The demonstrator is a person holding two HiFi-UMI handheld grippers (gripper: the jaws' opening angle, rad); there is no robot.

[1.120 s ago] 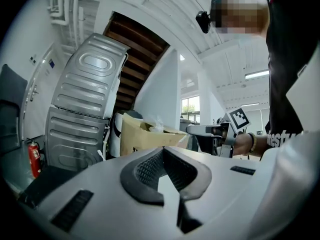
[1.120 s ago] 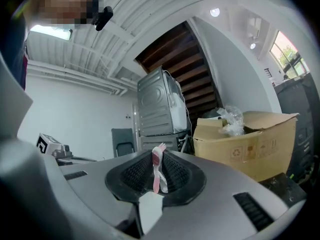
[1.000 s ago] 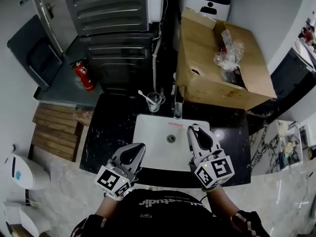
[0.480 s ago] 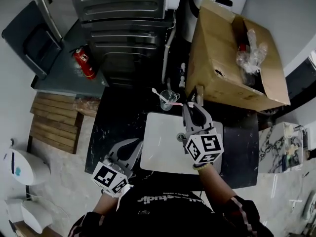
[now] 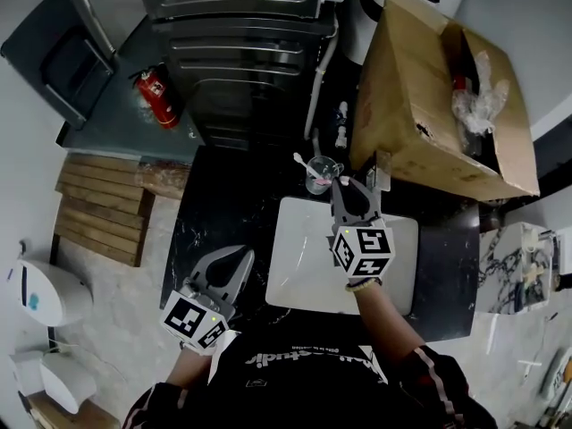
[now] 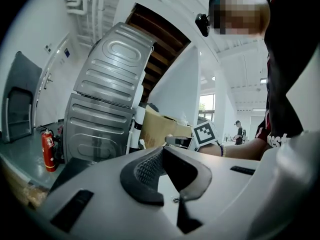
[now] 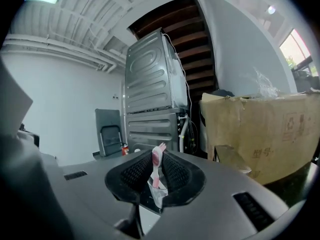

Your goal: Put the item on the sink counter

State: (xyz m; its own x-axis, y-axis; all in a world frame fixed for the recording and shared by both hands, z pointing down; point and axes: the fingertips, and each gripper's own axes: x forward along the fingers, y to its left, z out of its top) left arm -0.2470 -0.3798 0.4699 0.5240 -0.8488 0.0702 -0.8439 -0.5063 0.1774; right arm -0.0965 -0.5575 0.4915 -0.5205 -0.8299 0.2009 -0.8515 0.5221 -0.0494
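While looking down from the head view, noted a red fire extinguisher at far left on grey floor, with wooden slats lower down. Found the left tool low and left of the sink, by the near left part of the dark surface, well apart from the cup. Checked it in the left gripper view: clenched, jaw tips together, nothing between them. Saw a tall grey ribbed appliance behind the surface. Further right, found a clear cup on the surface at the sink's back edge, a white stick leaning in it. Found the right tool stretched out over the white sink, tips at the back rim, just beside the cup on its right. Read it in the right gripper view as clamped on a pink and white toothbrush, upright between the ribbed pads, head above the jaw tips, clear wrap hanging at the lower end. Placed the toothbrush in the air in that grip, not on the surface. Just right of the tips, noted a faucet. Behind that, at far right, saw a big open cardboard box with crumpled clear plastic inside.
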